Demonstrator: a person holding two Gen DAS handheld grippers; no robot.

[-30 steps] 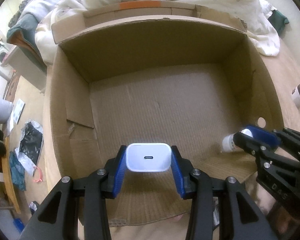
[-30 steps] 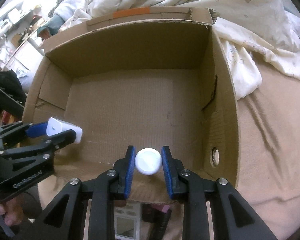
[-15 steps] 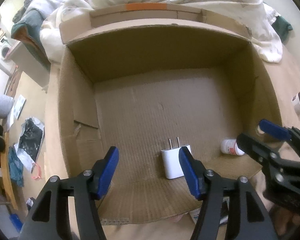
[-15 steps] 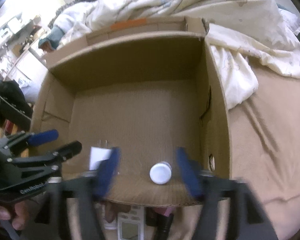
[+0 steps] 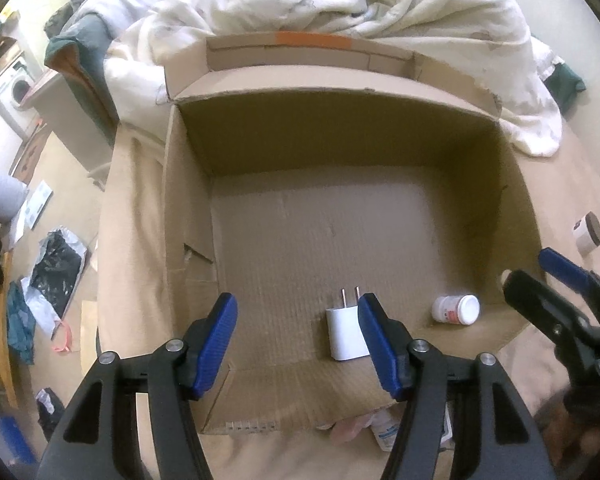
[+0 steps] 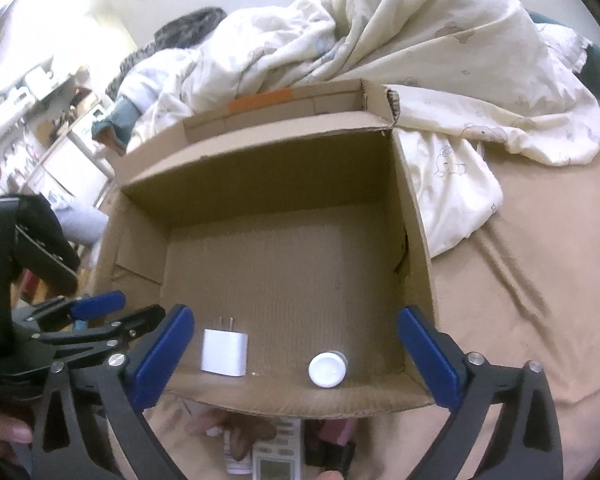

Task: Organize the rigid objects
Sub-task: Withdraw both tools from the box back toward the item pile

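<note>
Below both tongs sits a cardboard box (image 5: 188, 208), matt brown, its floor ribbed with fine corrugation and its rims raw-cut. Just ahead of the left gripper (image 5: 298, 338) lies a charger (image 5: 346, 334) of smooth, glossy white plastic with two bare metal prongs. Ahead of the right gripper (image 6: 296, 356) lies a small bottle (image 6: 327, 369), smooth white plastic with a printed paper label. Both tools are matt black plastic with shiny metal rivets; their blue pads (image 5: 216, 340) look ribbed and rubbery. Beyond the box, soft crumpled cloth bedding (image 6: 400, 52), off-white and matt
</note>
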